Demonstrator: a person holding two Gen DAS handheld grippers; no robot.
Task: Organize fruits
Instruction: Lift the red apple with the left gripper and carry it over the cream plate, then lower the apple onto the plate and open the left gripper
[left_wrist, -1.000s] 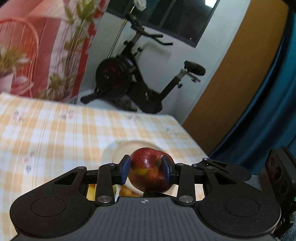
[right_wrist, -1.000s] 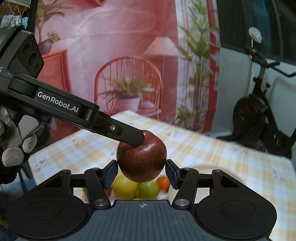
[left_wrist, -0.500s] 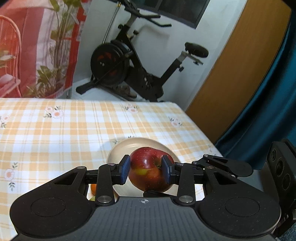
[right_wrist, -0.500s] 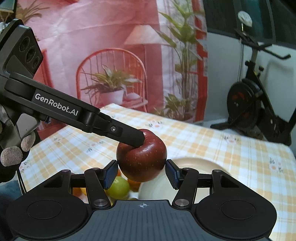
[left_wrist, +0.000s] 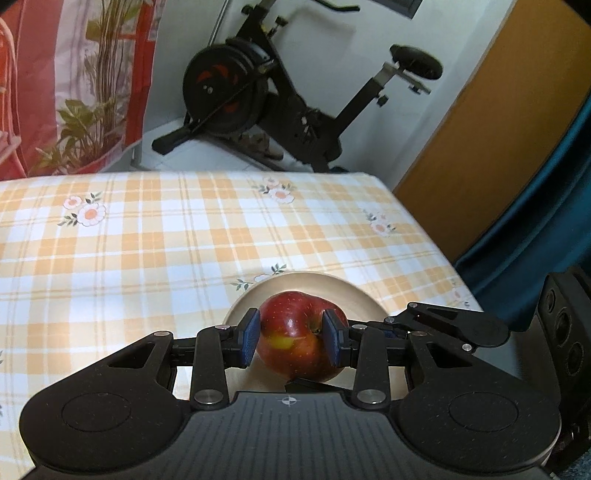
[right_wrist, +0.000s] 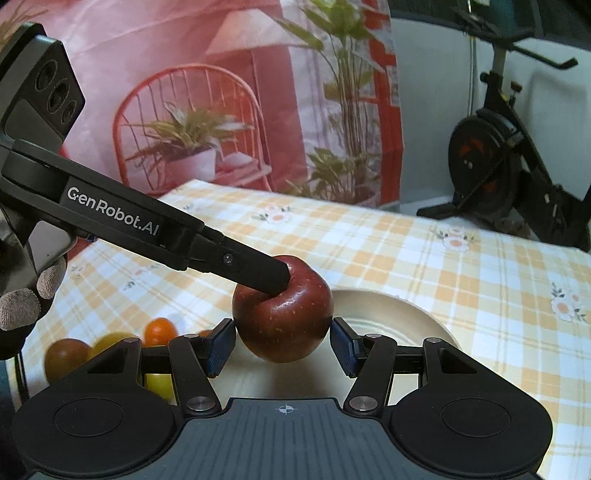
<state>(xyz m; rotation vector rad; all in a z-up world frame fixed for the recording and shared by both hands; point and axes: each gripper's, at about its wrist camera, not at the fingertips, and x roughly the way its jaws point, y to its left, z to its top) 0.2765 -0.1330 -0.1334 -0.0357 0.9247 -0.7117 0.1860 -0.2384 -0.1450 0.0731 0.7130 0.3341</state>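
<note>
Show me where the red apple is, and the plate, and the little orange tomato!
red apple (left_wrist: 295, 332), left wrist view, on its shiny front skin.
plate (right_wrist: 402, 314), right wrist view, on the bare inside near its far rim.
little orange tomato (right_wrist: 159, 330), right wrist view, on its round top.

The right gripper (right_wrist: 282, 345) hides the near part of the plate (right_wrist: 399, 314) and covers the small fruits (right_wrist: 159, 330) from below. The red apple (left_wrist: 301, 345) conceals the plate's middle. A gloved hand (right_wrist: 22, 295) is cut by the frame's edge.
</note>
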